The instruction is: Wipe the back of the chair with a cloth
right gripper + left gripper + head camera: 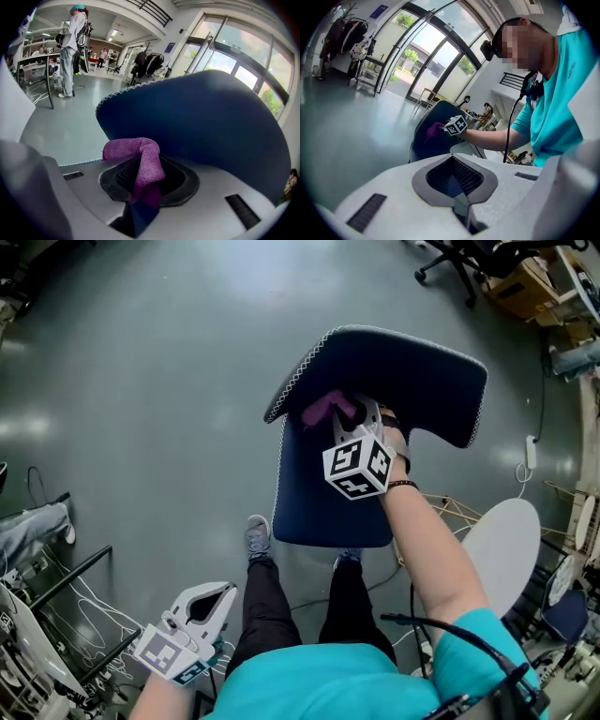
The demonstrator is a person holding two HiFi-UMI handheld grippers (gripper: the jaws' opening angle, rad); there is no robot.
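A dark blue chair stands in front of me, its curved back (pixel 403 367) above the seat (pixel 319 502). My right gripper (pixel 352 414) is shut on a purple cloth (pixel 328 409) and holds it against the left part of the back's inner face. In the right gripper view the cloth (pixel 136 152) bunches out of the jaws, right before the blue backrest (pixel 206 122). My left gripper (pixel 202 610) hangs low at my left side, away from the chair, shut with nothing in it. From the left gripper (pixel 459 199) view the chair (pixel 423 143) and cloth (pixel 435 129) show at a distance.
My legs and shoes (pixel 258 535) are just behind the seat. Cables and a metal rack (pixel 66 615) crowd the lower left. A round white table (pixel 506 549) is at the right, an office chair (pixel 459 259) and boxes (pixel 530 282) at the top right. A person (pixel 70 47) stands far off.
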